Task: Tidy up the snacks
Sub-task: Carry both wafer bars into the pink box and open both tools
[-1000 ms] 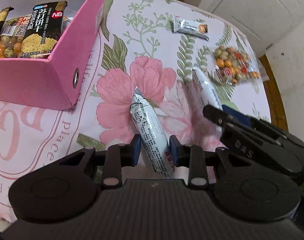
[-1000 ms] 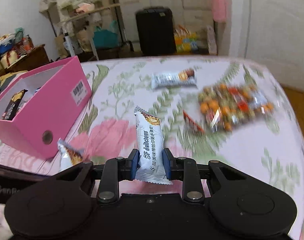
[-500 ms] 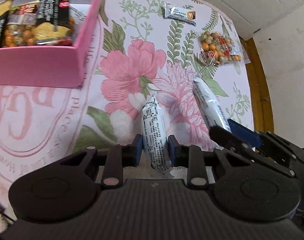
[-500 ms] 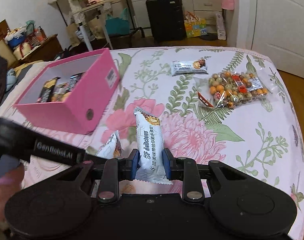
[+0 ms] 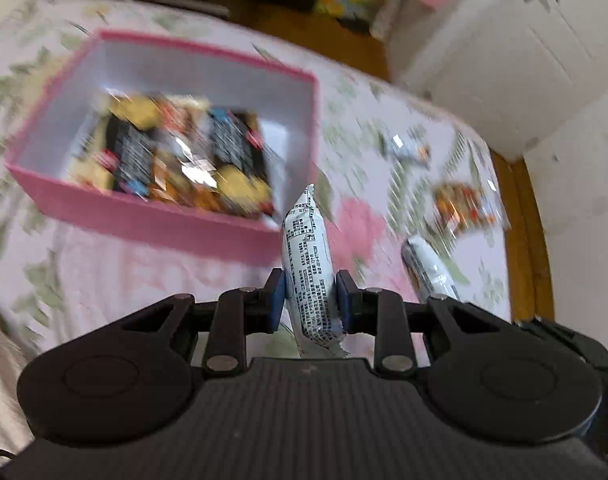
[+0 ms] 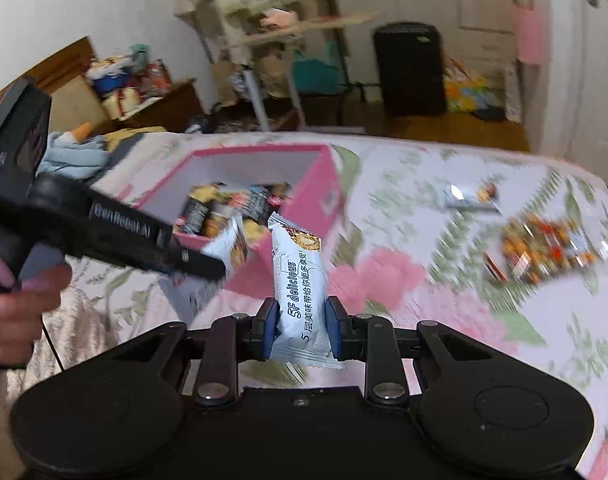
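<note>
My left gripper (image 5: 309, 300) is shut on a white snack bar (image 5: 309, 264), held above the bedspread near the front right corner of the pink box (image 5: 144, 220). The box holds several snack packs (image 5: 176, 156). My right gripper (image 6: 300, 326) is shut on a second white snack bar (image 6: 300, 280), lifted in front of the pink box (image 6: 304, 208). The left gripper and its bar (image 6: 232, 246) show in the right wrist view, at the box's near edge. The right gripper's bar (image 5: 428, 270) shows at the right in the left wrist view.
A small wrapped bar (image 6: 470, 196) and a clear bag of mixed nuts (image 6: 544, 248) lie on the flowered bedspread (image 6: 404, 220) to the right. Both also show in the left wrist view (image 5: 408, 150) (image 5: 464, 204). A black suitcase (image 6: 410, 68) and furniture stand beyond the bed.
Both grippers have lifted their bars off the bedspread and swung left towards the pink box. The view is blurred by the motion.
</note>
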Available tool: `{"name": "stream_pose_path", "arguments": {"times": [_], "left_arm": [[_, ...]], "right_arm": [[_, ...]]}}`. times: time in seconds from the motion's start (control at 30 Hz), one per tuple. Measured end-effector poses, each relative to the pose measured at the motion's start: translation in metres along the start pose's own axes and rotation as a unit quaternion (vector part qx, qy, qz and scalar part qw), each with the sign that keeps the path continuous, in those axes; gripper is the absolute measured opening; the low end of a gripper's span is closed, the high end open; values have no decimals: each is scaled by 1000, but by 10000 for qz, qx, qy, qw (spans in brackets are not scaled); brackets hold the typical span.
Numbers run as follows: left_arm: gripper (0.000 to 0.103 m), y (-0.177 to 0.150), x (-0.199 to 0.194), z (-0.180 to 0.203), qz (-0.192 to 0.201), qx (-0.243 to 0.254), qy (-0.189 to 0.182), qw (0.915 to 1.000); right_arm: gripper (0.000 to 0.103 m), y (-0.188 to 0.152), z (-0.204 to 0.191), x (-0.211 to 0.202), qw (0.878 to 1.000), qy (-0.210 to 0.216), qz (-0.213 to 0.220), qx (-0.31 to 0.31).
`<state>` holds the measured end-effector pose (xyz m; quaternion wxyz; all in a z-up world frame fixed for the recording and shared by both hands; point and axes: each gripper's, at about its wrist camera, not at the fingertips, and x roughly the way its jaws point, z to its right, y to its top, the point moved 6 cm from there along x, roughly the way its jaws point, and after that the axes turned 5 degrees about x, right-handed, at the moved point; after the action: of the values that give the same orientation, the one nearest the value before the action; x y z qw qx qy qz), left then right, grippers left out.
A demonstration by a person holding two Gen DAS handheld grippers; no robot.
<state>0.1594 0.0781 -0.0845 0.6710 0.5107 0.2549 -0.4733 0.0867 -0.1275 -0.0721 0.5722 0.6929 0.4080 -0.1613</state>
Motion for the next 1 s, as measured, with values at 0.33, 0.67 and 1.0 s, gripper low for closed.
{"name": "stream_pose_path", "arguments": {"times": [0.33,0.67,1.0], "left_arm": [[26,51,11,-40,543,54,677,9962],[31,69,49,-63,432,20,999,9941],[46,56,26,-49,453,71,782,9959]], "right_arm": [[30,58,-40,71,9985,257,143,-467],[33,68,-55,145,9885,-483,290,-1401],[61,57,-28,81,9935,-202,720,-854]]}}
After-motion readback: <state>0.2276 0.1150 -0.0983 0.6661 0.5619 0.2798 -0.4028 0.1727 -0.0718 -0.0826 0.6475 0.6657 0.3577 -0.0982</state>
